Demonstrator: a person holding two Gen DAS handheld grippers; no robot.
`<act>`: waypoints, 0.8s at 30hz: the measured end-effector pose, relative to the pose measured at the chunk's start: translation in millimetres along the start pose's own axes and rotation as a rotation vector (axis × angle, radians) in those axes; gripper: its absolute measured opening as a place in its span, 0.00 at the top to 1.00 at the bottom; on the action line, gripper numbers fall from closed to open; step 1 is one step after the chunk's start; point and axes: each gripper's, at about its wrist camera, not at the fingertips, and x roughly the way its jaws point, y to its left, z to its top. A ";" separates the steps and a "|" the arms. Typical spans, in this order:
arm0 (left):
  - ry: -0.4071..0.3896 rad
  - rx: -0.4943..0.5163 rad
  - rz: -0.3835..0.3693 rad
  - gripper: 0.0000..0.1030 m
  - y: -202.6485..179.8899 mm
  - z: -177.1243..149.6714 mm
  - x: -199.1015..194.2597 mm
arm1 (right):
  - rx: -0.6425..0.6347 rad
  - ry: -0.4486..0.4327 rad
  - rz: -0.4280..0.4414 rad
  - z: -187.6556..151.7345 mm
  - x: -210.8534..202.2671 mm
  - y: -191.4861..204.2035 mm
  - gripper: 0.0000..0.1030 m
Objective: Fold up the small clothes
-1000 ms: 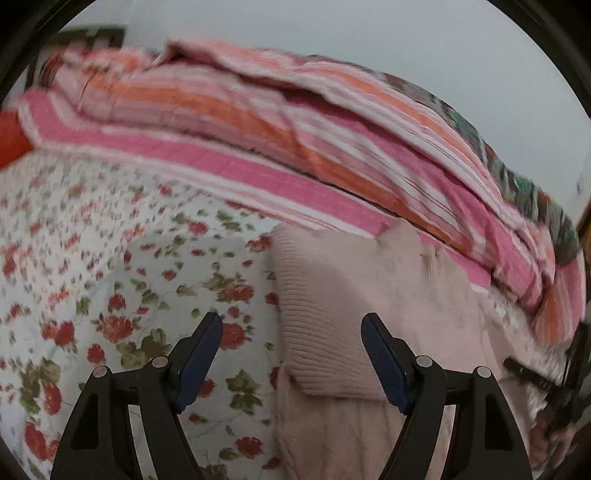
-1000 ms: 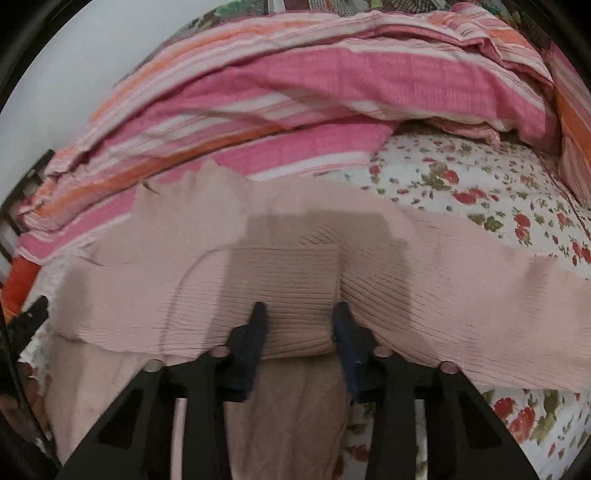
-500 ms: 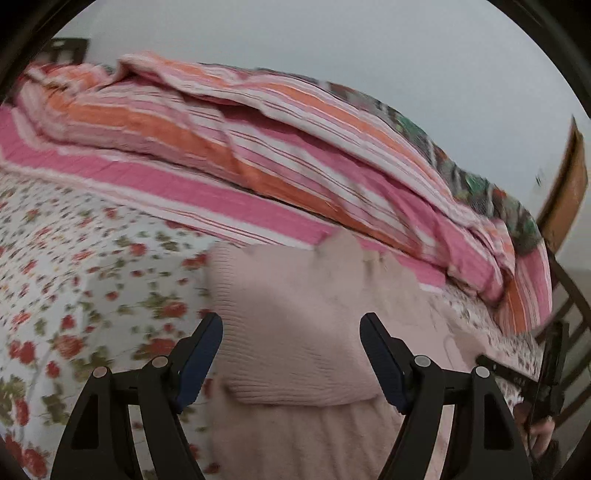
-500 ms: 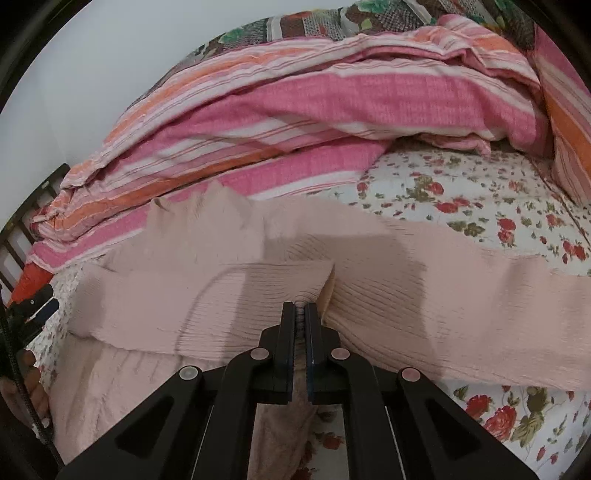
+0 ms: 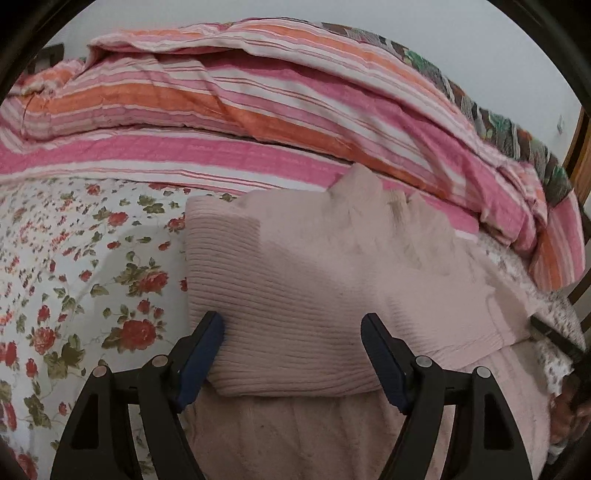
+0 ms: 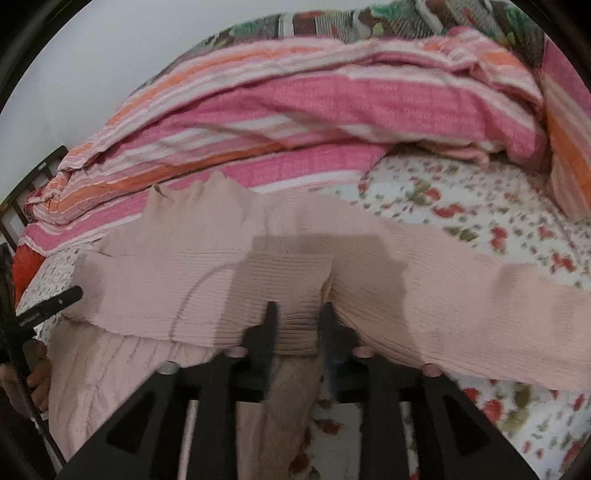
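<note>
The left gripper (image 5: 291, 343), black-framed with dark blue pads, stands with its jaws spread wide, one finger at each side of the folded-over ribbed sleeve of a pale pink knitted sweater (image 5: 314, 280); the left pad touches or nearly touches the sleeve's rounded fold edge, while the right pad sits over the knit, and nothing is clamped between them. The right gripper (image 6: 297, 325), of the same black build, has its jaws parted by a narrow gap with a band of the ribbed pink knit lying between the fingers; the picture is blurred, and whether the pads press on the cloth cannot be told, though they stand clearly apart. The sweater (image 6: 207, 273) lies flat on a white bedsheet printed with red roses and green leaves (image 5: 74, 266), one sleeve folded across the body, the other sleeve stretched out to the right in the right wrist view. Its smoother lower body runs down beneath both tools. Behind the sweater, touching its collar edge, is heaped a pink, orange and white striped quilt (image 5: 258, 110), with a darker patterned blanket (image 6: 332, 22) along the top of the heap and a plain pale wall (image 5: 480, 44) beyond.
</note>
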 end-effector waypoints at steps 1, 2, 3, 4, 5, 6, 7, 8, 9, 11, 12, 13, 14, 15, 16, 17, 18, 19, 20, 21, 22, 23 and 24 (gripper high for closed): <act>0.002 0.007 0.005 0.24 -1.1 0.5 0.4 | -0.004 -0.025 -0.013 2.4 -7.6 -1.7 0.53; 0.004 0.014 0.008 0.24 -2.5 0.2 0.6 | -0.001 -0.054 -0.032 6.0 -18.6 -6.7 0.47; 0.006 0.019 0.011 0.23 -2.7 0.3 1.2 | 0.007 -0.065 -0.046 8.8 -25.7 -12.4 0.43; 0.006 0.022 0.012 0.22 -3.2 0.7 1.2 | 0.017 -0.067 -0.056 11.1 -31.4 -18.9 0.41; 0.006 0.023 0.010 0.22 -3.1 0.8 0.5 | 0.042 -0.068 -0.062 13.7 -40.4 -31.1 0.40; 0.002 0.023 0.006 0.22 -1.9 0.6 -1.3 | 0.060 -0.069 -0.064 14.0 -46.3 -41.5 0.39; -0.006 0.019 -0.004 0.21 -0.7 0.1 -4.0 | 0.077 -0.067 -0.067 13.6 -51.9 -53.0 0.38; -0.014 0.014 -0.014 0.21 0.1 0.8 -5.6 | 0.099 -0.063 -0.084 10.0 -59.8 -70.9 0.35; -0.023 0.005 -0.024 0.20 2.0 0.8 -8.3 | 0.115 -0.060 -0.101 6.2 -64.6 -85.1 0.33; -0.035 -0.011 -0.035 0.20 4.3 1.4 -10.5 | 0.161 -0.044 -0.150 -8.9 -74.4 -118.7 0.33; -0.037 -0.017 -0.040 0.20 5.1 1.6 -10.8 | 0.189 -0.031 -0.170 -19.2 -78.4 -136.6 0.33; -0.037 -0.022 -0.042 0.20 5.8 1.5 -10.6 | 0.212 -0.017 -0.183 -28.2 -81.8 -151.2 0.33; -0.037 -0.026 -0.043 0.20 6.2 1.7 -10.4 | 0.247 0.002 -0.200 -42.7 -87.4 -170.8 0.33; -0.038 -0.028 -0.043 0.20 5.4 2.4 -9.5 | 0.268 0.009 -0.208 -52.6 -91.8 -182.7 0.33; -0.036 -0.028 -0.040 0.20 4.9 2.8 -8.8 | 0.283 0.012 -0.210 -61.5 -95.9 -192.3 0.33; -0.036 -0.026 -0.038 0.20 4.6 2.6 -8.5 | 0.296 0.007 -0.196 -73.1 -102.0 -203.9 0.33; -0.035 -0.022 -0.034 0.20 3.5 2.5 -8.0 | 0.301 -0.004 -0.167 -81.0 -106.3 -209.7 0.33; -0.035 -0.019 -0.031 0.20 2.4 2.3 -7.7 | 0.309 -0.018 -0.135 -86.5 -109.7 -214.7 0.34; -0.036 -0.018 -0.030 0.20 2.1 2.1 -7.8 | 0.325 -0.037 -0.106 -91.2 -114.5 -221.2 0.34; -0.036 -0.018 -0.031 0.20 2.1 2.1 -7.9 | 0.338 -0.046 -0.092 -91.7 -116.1 -224.3 0.35; -0.036 -0.020 -0.032 0.20 1.9 2.2 -7.8 | 0.358 -0.054 -0.078 -91.2 -116.3 -227.6 0.35; -0.035 -0.022 -0.034 0.20 2.6 2.2 -7.6 | 0.381 -0.064 -0.074 -89.1 -114.8 -230.4 0.35; -0.035 -0.024 -0.036 0.20 3.1 2.1 -7.3 | 0.397 -0.070 -0.094 -86.4 -112.6 -231.2 0.35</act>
